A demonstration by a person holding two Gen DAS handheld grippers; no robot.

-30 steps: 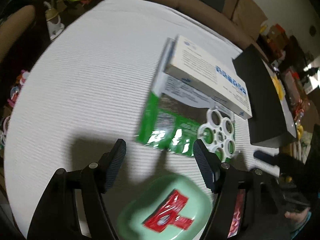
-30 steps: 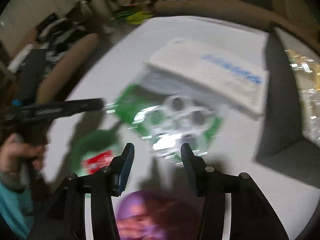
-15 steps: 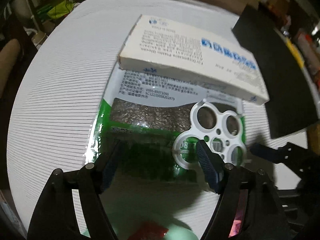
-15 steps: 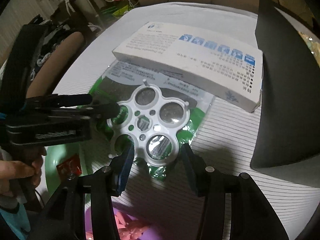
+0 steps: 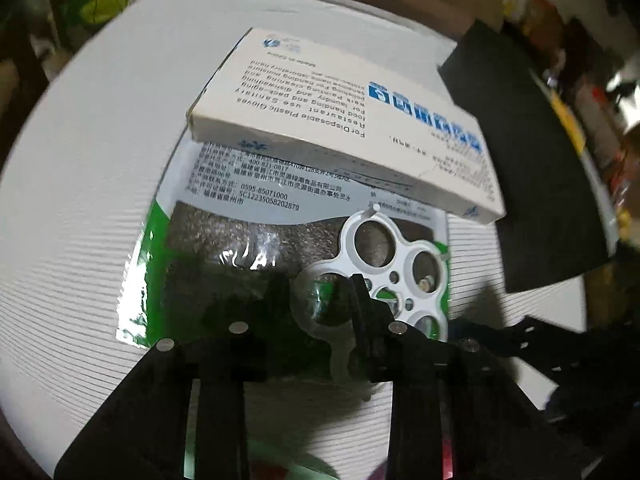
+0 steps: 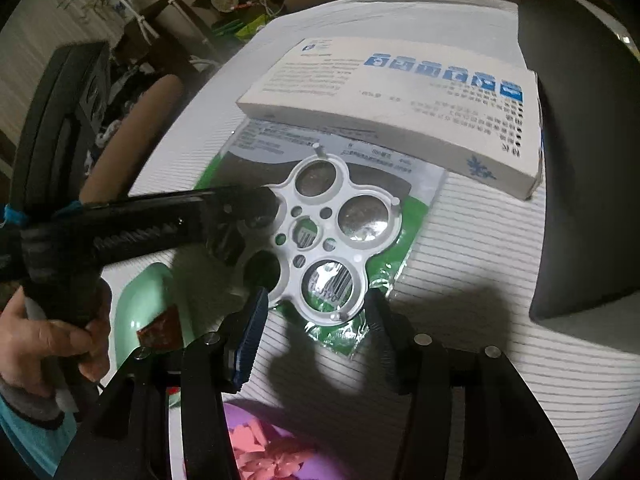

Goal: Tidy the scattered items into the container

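Note:
A white plastic holder with round holes [image 5: 384, 256] [image 6: 336, 232] lies on a green seaweed packet [image 5: 224, 240] [image 6: 404, 236]. The packet is tucked under a white glove box [image 5: 340, 120] [image 6: 400, 112]. My left gripper [image 5: 320, 296] [image 6: 244, 222] comes in from the left, its jaws closing with the pads against the holder's left lobe. My right gripper [image 6: 314, 320] stands low over the near lobe, its jaws opening a little. The lobe sits between the fingers, untouched. The black container [image 5: 532, 168] [image 6: 580, 160] stands to the right.
A mint-green dish [image 6: 140, 304] with a red wrapper sits near the front left. A purple dish of pink pieces [image 6: 260, 452] lies under the right gripper. A hand [image 6: 40, 344] holds the left gripper. The white striped tabletop [image 5: 80, 200] is round, with sofas and clutter beyond.
The left gripper moved forward from over the green dish to the packet, then its jaws narrowed onto the holder's left lobe. The right gripper came down close to the holder's near lobe.

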